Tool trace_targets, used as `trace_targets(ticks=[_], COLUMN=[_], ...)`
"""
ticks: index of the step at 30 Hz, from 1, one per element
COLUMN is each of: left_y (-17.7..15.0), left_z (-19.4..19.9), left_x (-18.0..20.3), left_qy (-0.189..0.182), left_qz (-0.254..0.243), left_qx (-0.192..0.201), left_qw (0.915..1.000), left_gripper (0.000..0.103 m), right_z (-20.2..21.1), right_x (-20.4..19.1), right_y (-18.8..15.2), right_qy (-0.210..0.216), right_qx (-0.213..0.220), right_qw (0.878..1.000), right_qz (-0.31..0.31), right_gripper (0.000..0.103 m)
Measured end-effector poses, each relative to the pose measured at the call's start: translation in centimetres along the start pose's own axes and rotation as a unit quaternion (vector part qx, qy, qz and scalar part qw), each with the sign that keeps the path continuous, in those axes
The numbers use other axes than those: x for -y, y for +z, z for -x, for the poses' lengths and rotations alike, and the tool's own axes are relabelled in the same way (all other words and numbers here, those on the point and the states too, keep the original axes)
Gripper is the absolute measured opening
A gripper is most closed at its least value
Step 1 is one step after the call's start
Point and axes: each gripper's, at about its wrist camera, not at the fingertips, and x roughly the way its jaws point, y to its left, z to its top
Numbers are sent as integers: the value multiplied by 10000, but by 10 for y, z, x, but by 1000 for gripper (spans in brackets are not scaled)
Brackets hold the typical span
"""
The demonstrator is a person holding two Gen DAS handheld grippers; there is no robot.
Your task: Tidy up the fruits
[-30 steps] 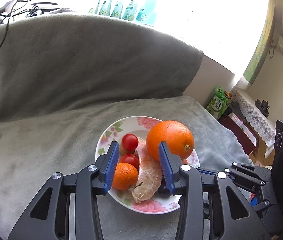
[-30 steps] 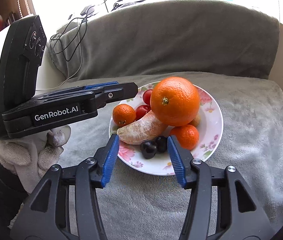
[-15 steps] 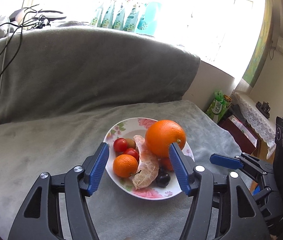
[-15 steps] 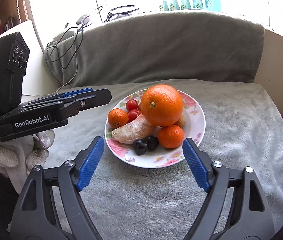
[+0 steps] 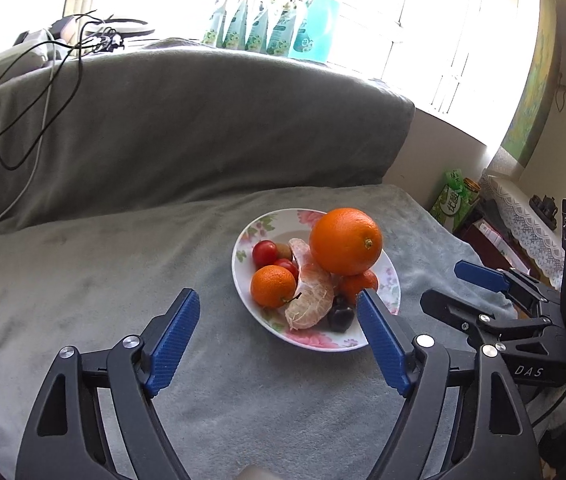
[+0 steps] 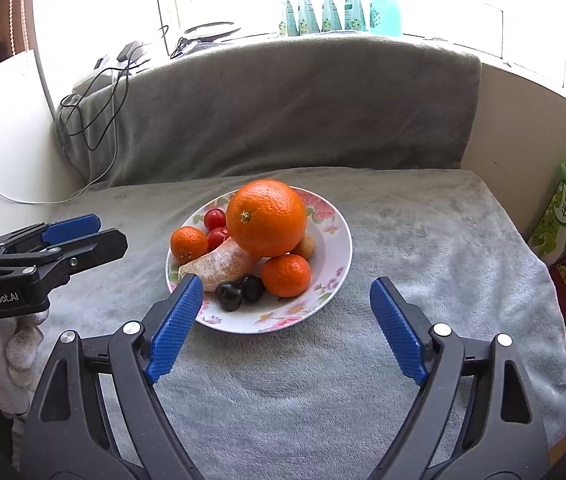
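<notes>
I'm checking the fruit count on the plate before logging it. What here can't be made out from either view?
- Second mandarin, left wrist view: mostly hidden behind the large orange.
- Small brownish fruit, right wrist view: tucked behind that orange; kind unclear.
- Bottle labels on the sill: washed out by window glare.
- Plate centre: covered by fruit.

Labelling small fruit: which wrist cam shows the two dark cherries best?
Right wrist view. Both dark cherries sit side by side at the plate's near rim, unobstructed. In the left wrist view only one shows clearly, wedged behind the peeled segment and partly hidden by the left gripper's finger.
</notes>
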Motion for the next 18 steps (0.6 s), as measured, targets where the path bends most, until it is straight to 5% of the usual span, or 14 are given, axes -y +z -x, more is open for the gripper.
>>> trace_targets(ticks=[18], left_y=[-12], left_z=[6], left_x=[12], left_qy=[521], left_qz=[-36], left_qx=[-60], left_qw=[9986], left_gripper=[81], right_z=[4], right_x=[4], right_y=[3], right_qy=[-173], right_qx=[105], right_qw=[9998], right_qz=[44], right_gripper=[89])
